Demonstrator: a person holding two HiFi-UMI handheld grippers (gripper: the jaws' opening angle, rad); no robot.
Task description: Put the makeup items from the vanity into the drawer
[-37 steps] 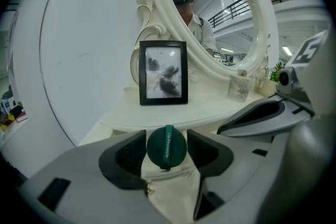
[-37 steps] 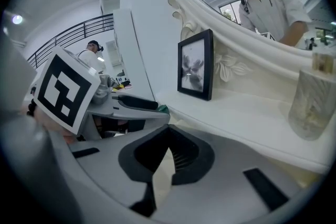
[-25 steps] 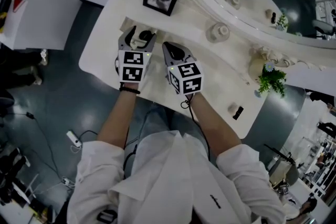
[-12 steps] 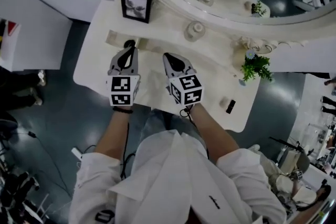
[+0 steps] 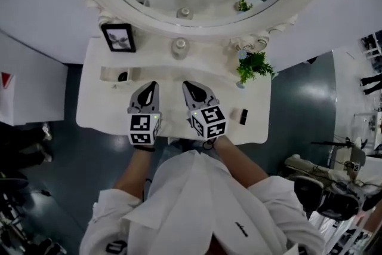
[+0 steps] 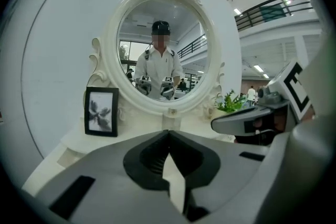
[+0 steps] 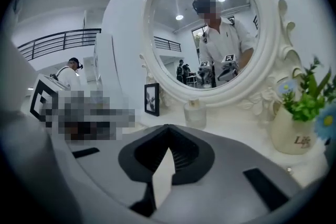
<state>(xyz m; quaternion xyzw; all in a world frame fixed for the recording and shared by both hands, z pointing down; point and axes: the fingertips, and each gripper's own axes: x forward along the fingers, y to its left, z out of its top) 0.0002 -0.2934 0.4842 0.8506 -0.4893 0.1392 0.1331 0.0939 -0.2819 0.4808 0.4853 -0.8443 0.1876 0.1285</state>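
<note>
Left gripper [image 5: 153, 85]: jaws pinched tip to tip, nothing between them. Right gripper [image 5: 185, 83]: same, closed and empty. Both are held side by side over the front centre of the white vanity top [image 5: 95, 113], pointing to 12 o'clock at the oval mirror [image 5: 197, 24].

From the left gripper, 10 o'clock: open drawer [image 5: 107, 74] with a small dark makeup item [image 5: 122, 76] inside. From the right gripper, 3 o'clock: black tube [image 5: 243, 116] lying near the front edge.

Back row: picture frame [image 5: 118, 37] at 11 o'clock, glass jar [image 5: 179, 46] at 12, potted plant [image 5: 253, 65] at 2.
</note>
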